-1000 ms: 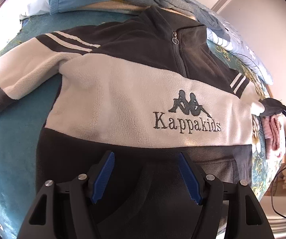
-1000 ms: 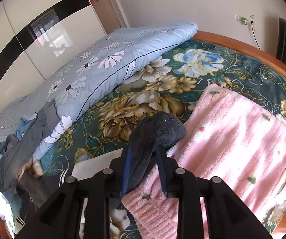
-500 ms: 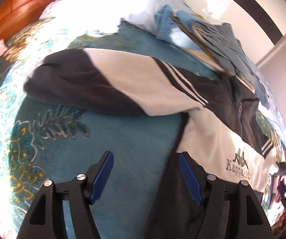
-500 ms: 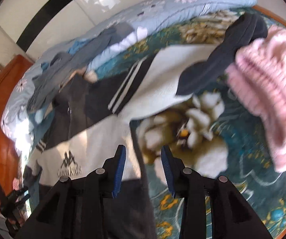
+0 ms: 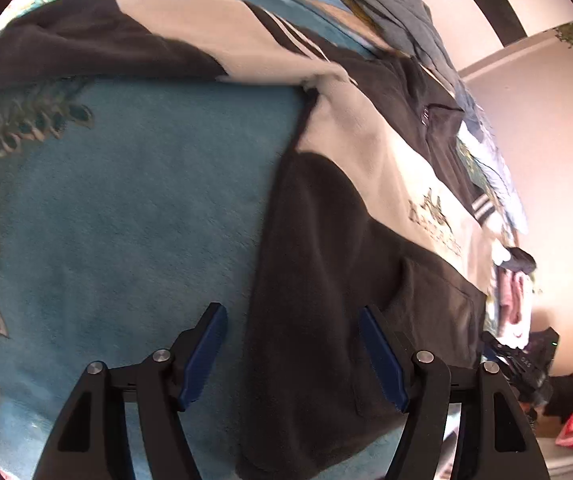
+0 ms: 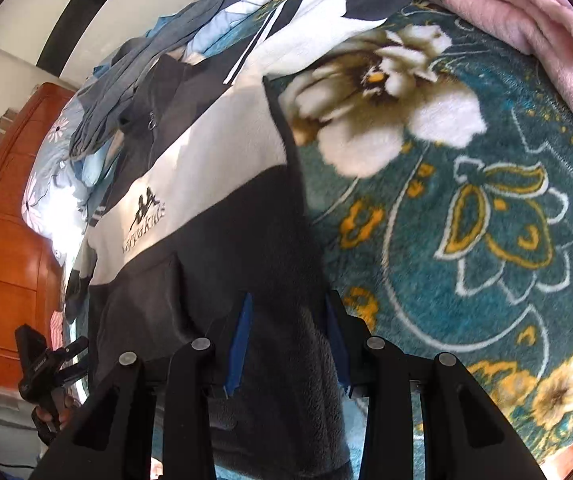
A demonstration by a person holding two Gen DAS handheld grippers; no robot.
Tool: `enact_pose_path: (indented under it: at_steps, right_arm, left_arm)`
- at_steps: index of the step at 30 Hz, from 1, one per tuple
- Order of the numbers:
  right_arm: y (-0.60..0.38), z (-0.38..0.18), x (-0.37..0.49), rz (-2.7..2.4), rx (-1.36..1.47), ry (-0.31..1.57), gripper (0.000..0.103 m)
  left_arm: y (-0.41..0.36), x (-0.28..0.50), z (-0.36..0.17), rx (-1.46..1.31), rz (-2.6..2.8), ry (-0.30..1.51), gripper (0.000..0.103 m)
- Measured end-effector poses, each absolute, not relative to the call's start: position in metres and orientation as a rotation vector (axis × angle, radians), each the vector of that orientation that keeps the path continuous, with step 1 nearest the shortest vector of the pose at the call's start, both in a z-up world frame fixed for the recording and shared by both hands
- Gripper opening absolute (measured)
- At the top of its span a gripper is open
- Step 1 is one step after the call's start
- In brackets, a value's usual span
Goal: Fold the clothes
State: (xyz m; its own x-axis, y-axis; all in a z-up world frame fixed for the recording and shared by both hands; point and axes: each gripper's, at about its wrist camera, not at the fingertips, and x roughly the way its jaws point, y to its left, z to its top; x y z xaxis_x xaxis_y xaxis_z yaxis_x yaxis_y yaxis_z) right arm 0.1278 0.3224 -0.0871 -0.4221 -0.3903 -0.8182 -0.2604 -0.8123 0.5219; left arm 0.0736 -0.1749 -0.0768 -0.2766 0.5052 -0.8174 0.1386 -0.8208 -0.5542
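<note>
I have let the right sleeve go and swung both grippers down to the near hem of the fleece [image 5: 326,264], which lies flat on the bed [image 5: 146,200]; sleeves spread far. Left gripper [image 5: 292,354] stands wide over the hem's left corner; right gripper [image 6: 288,344] is narrower, empty, astride the right edge; next comes the fold.
</note>
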Motion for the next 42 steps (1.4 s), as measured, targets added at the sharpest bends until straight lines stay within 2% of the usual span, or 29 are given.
enact_pose_path:
  at_steps: [3,4,5,6,8,10,12,14,19,23,29,30,32,33,34,36,39,42]
  right_arm:
    - [0.319,-0.091,0.140,-2.348,1.641,-0.951,0.036]
    - [0.319,-0.092,0.144,-2.337,1.634,-0.969,0.031]
    - [0.319,-0.093,0.146,-2.327,1.636,-0.979,0.019]
    - [0.320,-0.093,0.148,-2.326,1.636,-0.990,0.013]
    - [0.320,-0.092,0.150,-2.325,1.620,-1.014,0.011]
    - [0.319,-0.088,0.150,-2.349,1.623,-1.003,0.011]
    - [0.317,-0.080,0.149,-2.390,1.621,-0.960,0.010]
    - [0.319,-0.073,0.151,-2.424,1.610,-0.937,0.010]
    - [0.321,-0.079,0.150,-2.423,1.650,-0.920,0.010]
    - [0.319,-0.082,0.150,-2.412,1.671,-0.928,0.010]
    - [0.319,-0.050,0.149,-2.521,1.644,-0.753,0.015]
    - [0.319,-0.044,0.149,-2.562,1.639,-0.729,0.017]
    - [0.320,-0.033,0.149,-2.644,1.628,-0.681,0.018]
    - [0.318,-0.030,0.147,-2.646,1.611,-0.674,0.019]
    - [0.316,-0.027,0.145,-2.645,1.594,-0.669,0.020]
    - [0.307,-0.030,0.139,-2.622,1.595,-0.645,0.027]
    - [0.293,-0.036,0.131,-2.597,1.602,-0.631,0.027]
    - [0.286,-0.044,0.124,-2.577,1.591,-0.696,0.027]
  left_arm:
    - [-0.170,0.078,-0.077,-1.704,2.152,-0.783,0.072]
    - [-0.169,0.079,-0.076,-1.701,2.139,-0.781,0.071]
    - [-0.168,0.081,-0.076,-1.699,2.132,-0.780,0.071]
    - [-0.165,0.082,-0.074,-1.695,2.129,-0.778,0.070]
    - [-0.162,0.085,-0.073,-1.702,2.148,-0.751,0.056]
    - [-0.161,0.087,-0.073,-1.718,2.172,-0.731,0.026]
    - [-0.161,0.088,-0.073,-1.715,2.179,-0.746,0.011]
    - [-0.160,0.090,-0.069,-1.697,2.192,-0.762,0.010]
    - [-0.153,0.090,-0.072,-1.718,2.211,-0.713,0.010]
    - [-0.154,0.084,-0.082,-1.744,2.187,-0.779,0.010]
    - [-0.161,0.075,-0.066,-1.709,2.226,-0.769,0.017]
    - [-0.167,0.073,-0.062,-1.689,2.258,-0.783,0.021]
    - [-0.181,0.071,-0.054,-1.642,2.325,-0.814,0.036]
    - [-0.191,0.067,-0.051,-1.625,2.380,-0.851,0.050]
    - [-0.203,0.062,-0.049,-1.606,2.437,-0.891,0.058]
    - [-0.229,0.050,-0.046,-1.557,2.540,-1.004,0.060]
    - [-0.288,0.034,-0.054,-1.518,2.650,-1.281,0.060]
    - [-0.332,0.019,-0.064,-1.534,2.742,-1.496,0.060]
